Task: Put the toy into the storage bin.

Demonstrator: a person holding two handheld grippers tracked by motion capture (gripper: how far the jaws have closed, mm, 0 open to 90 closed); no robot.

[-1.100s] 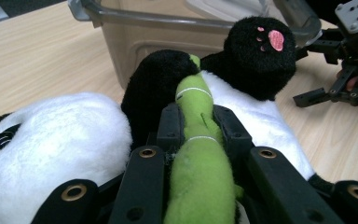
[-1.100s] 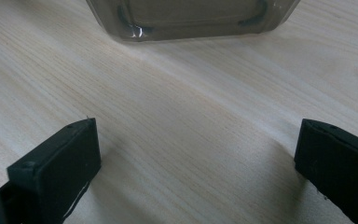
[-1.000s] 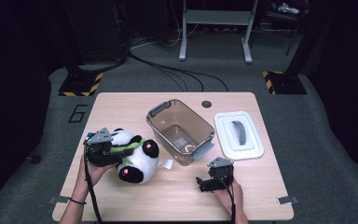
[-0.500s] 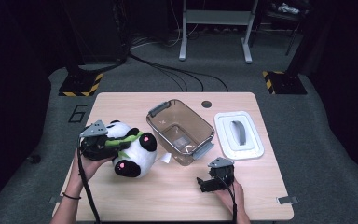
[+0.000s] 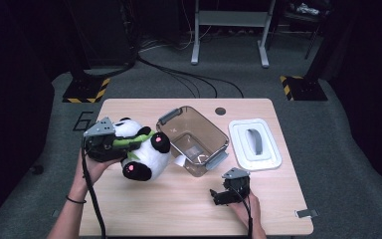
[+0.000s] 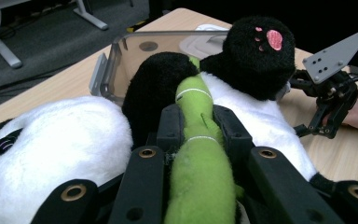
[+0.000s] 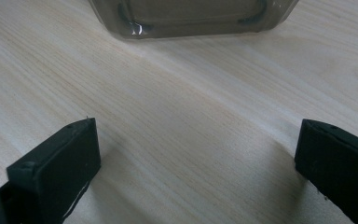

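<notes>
We see the left gripper clamped on the green bamboo stalk of a plush panda, both black fingers pressing its sides. The panda hangs at the fingertips, lifted off the wooden table, its body just beyond them toward the clear plastic bin. The right gripper rests low over the table with fingers spread wide, nothing between them, the bin's wall straight ahead. A white lid lies beyond it.
</notes>
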